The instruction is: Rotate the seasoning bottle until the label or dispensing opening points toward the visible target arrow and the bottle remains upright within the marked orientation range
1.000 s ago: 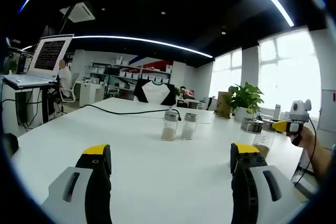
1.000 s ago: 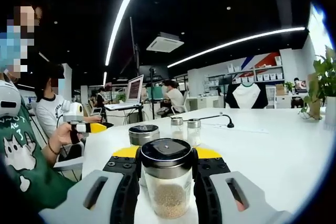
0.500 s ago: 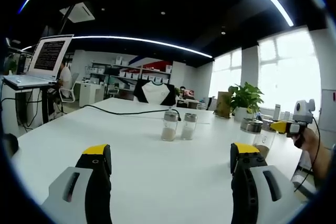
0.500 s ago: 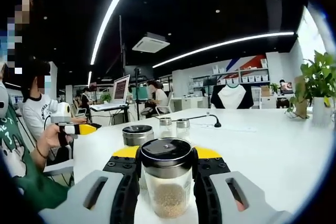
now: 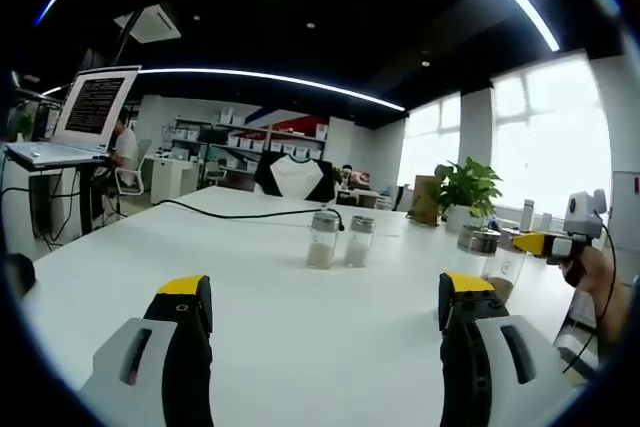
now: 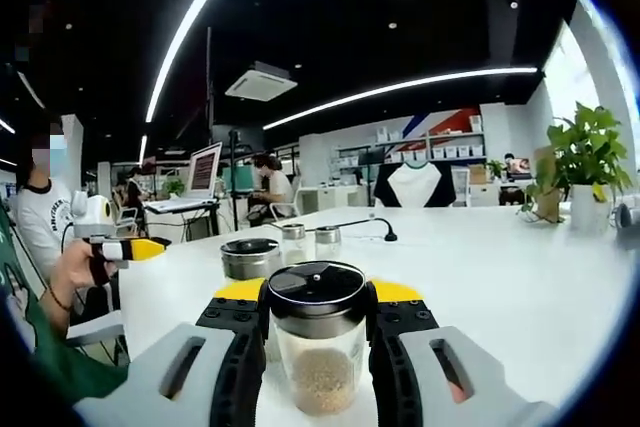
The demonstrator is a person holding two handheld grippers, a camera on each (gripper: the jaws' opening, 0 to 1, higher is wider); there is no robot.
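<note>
Two jaws of the right gripper [image 6: 318, 319] press against the glass sides of the seasoning bottle [image 6: 318, 357] at bottom centre of the right gripper view, just under its dark cap [image 6: 316, 285]; gripping it there probably lets a wrist turn spin it while it stays upright. No target arrow is visible, so how far it must turn cannot be judged. Low in the left gripper view, the left gripper [image 5: 325, 315] is spread wide with nothing between its jaws, likely waiting. Mid-frame there, two small shakers [image 5: 340, 239] stand side by side on the white table [image 5: 150, 257]. Behind lies an office with a laptop [image 5: 85, 112] at upper left and a potted plant [image 5: 467, 191] at right.
</note>
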